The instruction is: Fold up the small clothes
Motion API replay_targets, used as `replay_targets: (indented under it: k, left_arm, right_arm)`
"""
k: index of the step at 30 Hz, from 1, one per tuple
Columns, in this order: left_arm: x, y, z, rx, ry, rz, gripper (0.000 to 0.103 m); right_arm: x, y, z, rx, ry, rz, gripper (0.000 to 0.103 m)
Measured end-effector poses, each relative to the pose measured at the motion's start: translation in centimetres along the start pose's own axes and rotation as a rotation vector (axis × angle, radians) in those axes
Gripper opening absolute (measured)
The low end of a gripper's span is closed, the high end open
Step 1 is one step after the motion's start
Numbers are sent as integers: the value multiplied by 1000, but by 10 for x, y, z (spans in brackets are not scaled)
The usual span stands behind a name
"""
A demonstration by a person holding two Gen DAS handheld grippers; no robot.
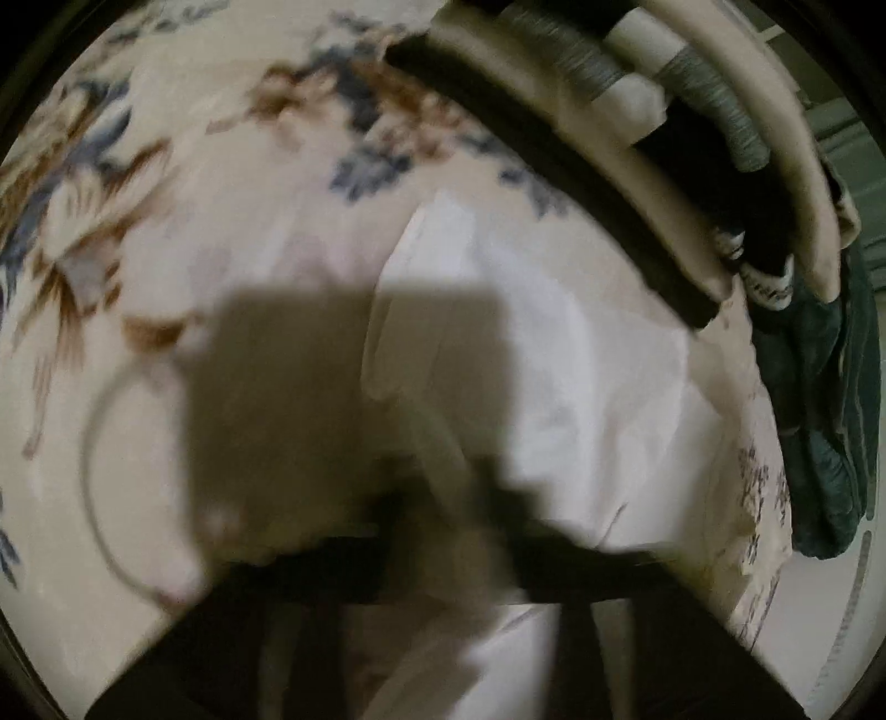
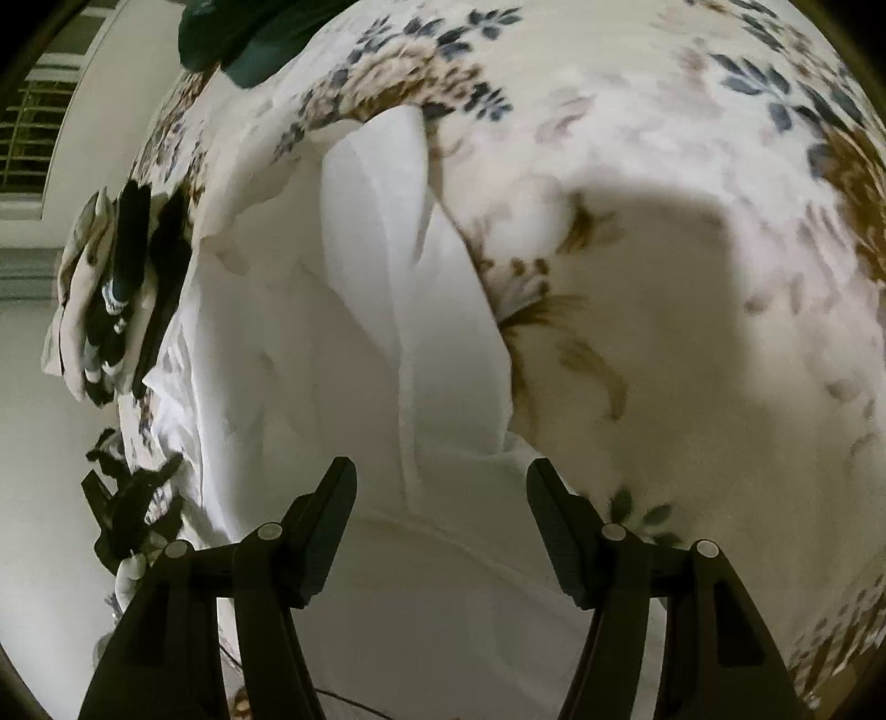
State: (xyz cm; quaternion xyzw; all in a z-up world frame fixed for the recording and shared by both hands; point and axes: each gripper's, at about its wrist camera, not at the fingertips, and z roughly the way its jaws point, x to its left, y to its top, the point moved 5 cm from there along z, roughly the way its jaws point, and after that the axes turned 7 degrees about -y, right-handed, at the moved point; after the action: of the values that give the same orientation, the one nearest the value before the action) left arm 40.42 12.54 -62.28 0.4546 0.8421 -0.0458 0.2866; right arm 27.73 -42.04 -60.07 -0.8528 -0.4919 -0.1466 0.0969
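Right hand-held gripper [image 2: 441, 498] open above white garment [image 2: 354, 310]

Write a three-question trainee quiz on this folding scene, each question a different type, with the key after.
1. True or false: the right gripper is clamped on the white garment.
2. Multiple choice: the white garment lies on (A) a bare wooden table, (B) a floral bedspread, (C) a green towel.
3. Short answer: in the right wrist view, what colour is the cloth at the top edge, beyond the white garment?

Key
1. False. Its jaws stand apart above the garment, pressing on nothing.
2. B.
3. Dark green.
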Motion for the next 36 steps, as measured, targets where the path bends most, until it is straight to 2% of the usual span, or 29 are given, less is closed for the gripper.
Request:
replay_targets:
  k: [1,3,6,9,10,13,14,15,16,17,19,24,29,33,36]
  left_arm:
    - [-7,3,-6,-31,-9,28,7]
    - [-36,-2,-22,-92,10,168,7]
    - [-102,-36,-34,-113,48,510,7]
    - [-151,-101,-25,-1,13,735,8]
    - [-160,-121,-20,31,14,783,9]
    - [-175,-185,-4,141,40,936,14]
    - [-175,-201,-1,171,54,974,22]
    - [-175,-211,0,189,54,987,27]
    - [-171,-219,-1,199,57,990,41]
    - [-166,-223,-5,202,68,983,62]
    - [-154,-222,-12,197,93,969,88]
    - [-121,-199,-46,117,167,843,88]
    - [-85,-189,-97,33,250,709,88]
    - [-80,-217,-114,34,284,650,88]
    - [-92,-260,-109,64,318,643,88]
  right_arm:
    - [11,-1,4,-5,0,2,66]
    - [16,-3,4,-11,2,7,66]
    - [10,-8,0,-10,-11,12,66]
    - [1,-14,-5,3,-34,11,66]
    - [12,-15,-1,5,-42,9,66]
    - [8,-19,-10,16,-72,-3,66]
    - [7,-19,-15,17,-79,-10,66]
    - [6,-19,-22,15,-83,-16,66]
    - [5,-19,-25,12,-85,-19,66]
    - [5,-18,-31,9,-86,-24,66]
    - [6,-15,-43,2,-81,-32,66]
    - [9,-23,-64,40,-38,-36,66]
    - [5,-49,-104,126,-35,-131,66]
    - [-20,-49,-133,176,-45,-186,66]
    - [-50,-31,-142,208,-24,-208,66]
